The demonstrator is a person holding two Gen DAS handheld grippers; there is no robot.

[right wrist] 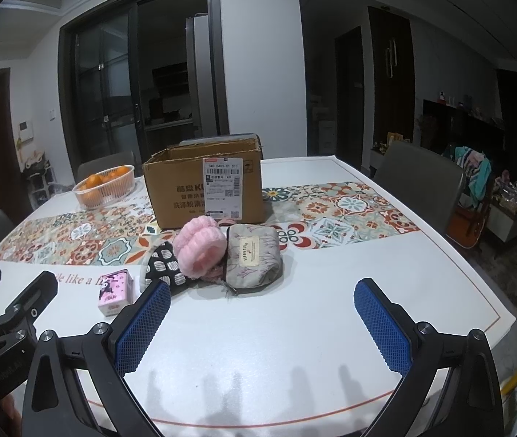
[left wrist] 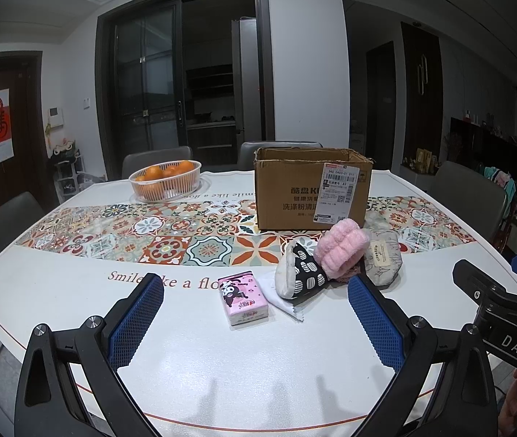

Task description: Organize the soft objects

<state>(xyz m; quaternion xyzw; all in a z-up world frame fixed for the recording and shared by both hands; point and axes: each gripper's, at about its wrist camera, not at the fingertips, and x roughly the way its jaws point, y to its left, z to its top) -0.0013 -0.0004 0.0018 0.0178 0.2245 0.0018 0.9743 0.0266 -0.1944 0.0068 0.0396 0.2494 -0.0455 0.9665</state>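
A pile of soft things lies on the white table in front of an open cardboard box [left wrist: 311, 187] [right wrist: 205, 185]: a pink fluffy headband [left wrist: 342, 249] [right wrist: 202, 249], a grey fabric pouch [left wrist: 382, 260] [right wrist: 254, 258], a black-and-white patterned mitt [left wrist: 300, 273] [right wrist: 163, 264], a white cloth [left wrist: 280, 296] under the mitt, and a pink tissue pack [left wrist: 243, 298] [right wrist: 114, 289]. My left gripper [left wrist: 254, 320] is open and empty, near the tissue pack. My right gripper [right wrist: 263, 324] is open and empty, just short of the pouch.
A plastic basket of oranges [left wrist: 165, 180] [right wrist: 105, 185] stands at the back left. A patterned runner [left wrist: 171, 233] crosses the table. Grey chairs [right wrist: 418, 178] stand around it. The table's front edge [right wrist: 258, 426] is close below the grippers.
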